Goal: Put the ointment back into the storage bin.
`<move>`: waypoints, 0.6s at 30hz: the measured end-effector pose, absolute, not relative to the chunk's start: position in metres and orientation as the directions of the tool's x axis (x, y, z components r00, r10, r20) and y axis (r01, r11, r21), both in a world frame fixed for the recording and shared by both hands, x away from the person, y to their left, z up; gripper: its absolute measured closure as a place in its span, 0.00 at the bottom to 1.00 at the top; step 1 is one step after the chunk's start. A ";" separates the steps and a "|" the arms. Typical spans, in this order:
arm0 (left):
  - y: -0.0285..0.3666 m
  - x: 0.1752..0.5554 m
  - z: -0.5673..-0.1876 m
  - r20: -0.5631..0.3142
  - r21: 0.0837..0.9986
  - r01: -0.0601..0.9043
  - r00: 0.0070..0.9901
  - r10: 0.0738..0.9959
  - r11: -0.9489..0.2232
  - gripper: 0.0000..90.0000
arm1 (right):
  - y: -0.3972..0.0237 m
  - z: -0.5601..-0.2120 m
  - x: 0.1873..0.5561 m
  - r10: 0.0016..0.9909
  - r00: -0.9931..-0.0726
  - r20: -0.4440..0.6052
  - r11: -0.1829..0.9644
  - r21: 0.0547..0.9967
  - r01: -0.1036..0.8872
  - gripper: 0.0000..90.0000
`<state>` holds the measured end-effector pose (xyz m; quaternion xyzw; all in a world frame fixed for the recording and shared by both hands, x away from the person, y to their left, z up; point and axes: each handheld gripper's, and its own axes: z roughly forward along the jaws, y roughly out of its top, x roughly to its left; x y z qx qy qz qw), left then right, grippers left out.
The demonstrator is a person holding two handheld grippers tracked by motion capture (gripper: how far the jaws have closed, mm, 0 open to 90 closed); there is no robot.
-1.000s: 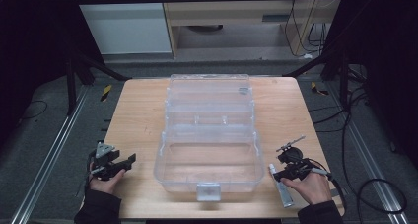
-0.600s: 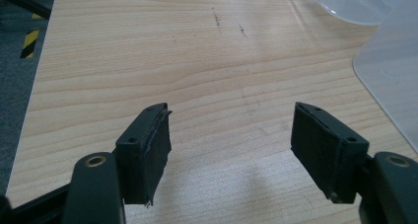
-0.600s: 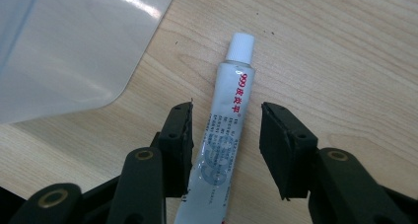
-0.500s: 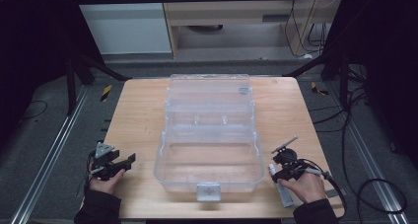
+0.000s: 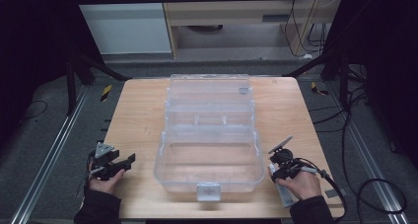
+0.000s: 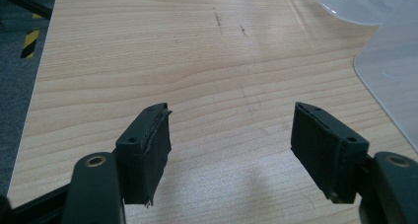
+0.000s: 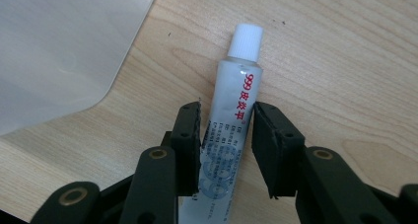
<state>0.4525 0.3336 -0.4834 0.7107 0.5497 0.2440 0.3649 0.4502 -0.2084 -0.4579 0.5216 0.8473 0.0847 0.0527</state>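
Note:
A white ointment tube (image 7: 235,105) with a white cap and red print lies flat on the wooden table (image 5: 138,120), to the right of a clear plastic box (image 5: 209,150). My right gripper (image 7: 226,135) straddles the tube's middle, its jaws closed in against both sides; the same gripper (image 5: 279,166) sits near the table's front right. The tube (image 5: 284,197) runs back under the hand. My left gripper (image 6: 229,140) is open above bare wood, also seen as the gripper (image 5: 118,165) at the front left, apart from the box.
The clear box stands open in the middle of the table, its lid (image 5: 209,93) lying back and a latch (image 5: 208,190) at the front. A corner of the box (image 6: 389,71) lies right of my left gripper. Table edges are close behind both hands.
My right gripper has shifted slightly left and down onto the tube, and its jaws have closed in on it. The left gripper has not moved.

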 end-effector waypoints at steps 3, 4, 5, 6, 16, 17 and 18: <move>0.334 0.452 -0.483 -0.055 0.789 0.601 0.277 0.959 -0.128 0.34 | -0.208 -0.459 0.451 0.892 -0.451 -0.003 0.443 0.192 0.876 0.74; 0.334 0.452 -0.483 -0.054 0.788 0.602 0.276 0.960 -0.129 0.34 | -0.208 -0.460 0.451 0.891 -0.455 -0.004 0.447 0.191 0.874 0.75; 0.334 0.452 -0.483 -0.054 0.788 0.602 0.276 0.960 -0.129 0.34 | -0.207 -0.460 0.451 0.895 -0.446 0.002 0.438 0.189 0.879 0.75; 0.334 0.452 -0.483 -0.053 0.786 0.604 0.277 0.959 -0.131 0.34 | -0.207 -0.461 0.453 0.892 -0.453 -0.002 0.445 0.183 0.876 0.76; 0.334 0.452 -0.483 -0.053 0.787 0.603 0.277 0.959 -0.130 0.34 | -0.205 -0.465 0.454 0.887 -0.462 0.000 0.456 0.162 0.875 0.77; 0.334 0.452 -0.483 -0.055 0.789 0.601 0.275 0.960 -0.128 0.34 | -0.205 -0.465 0.455 0.889 -0.457 0.003 0.451 0.162 0.878 0.77; 0.334 0.452 -0.483 -0.054 0.789 0.601 0.275 0.960 -0.128 0.34 | -0.205 -0.465 0.455 0.889 -0.457 0.003 0.451 0.161 0.878 0.77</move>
